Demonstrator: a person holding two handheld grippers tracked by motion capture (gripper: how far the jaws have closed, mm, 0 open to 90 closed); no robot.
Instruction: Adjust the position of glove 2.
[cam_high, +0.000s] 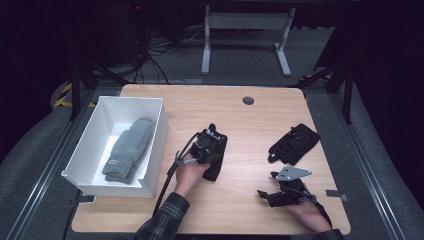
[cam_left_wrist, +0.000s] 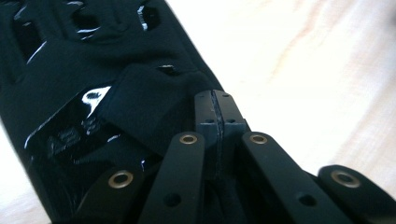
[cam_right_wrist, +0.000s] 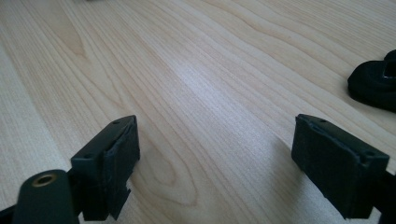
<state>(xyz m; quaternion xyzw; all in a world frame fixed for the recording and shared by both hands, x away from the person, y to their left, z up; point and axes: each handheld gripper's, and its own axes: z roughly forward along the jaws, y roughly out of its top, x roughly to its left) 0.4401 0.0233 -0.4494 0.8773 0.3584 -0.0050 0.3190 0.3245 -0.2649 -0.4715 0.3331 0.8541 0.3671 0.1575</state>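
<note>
Left gripper (cam_left_wrist: 218, 112) clamped on black glove (cam_left_wrist: 93, 93) edge, glove hanging left.

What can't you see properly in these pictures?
- High view: the left gripper covers most of the black glove it holds, so the glove's shape is hidden.
- Left gripper view: the shiny label on that glove is blurred and unreadable.
- Right gripper view: the second black glove is cut off by the right edge.
- High view: the tag on the grey mittens in the white box is too small to read.
</note>
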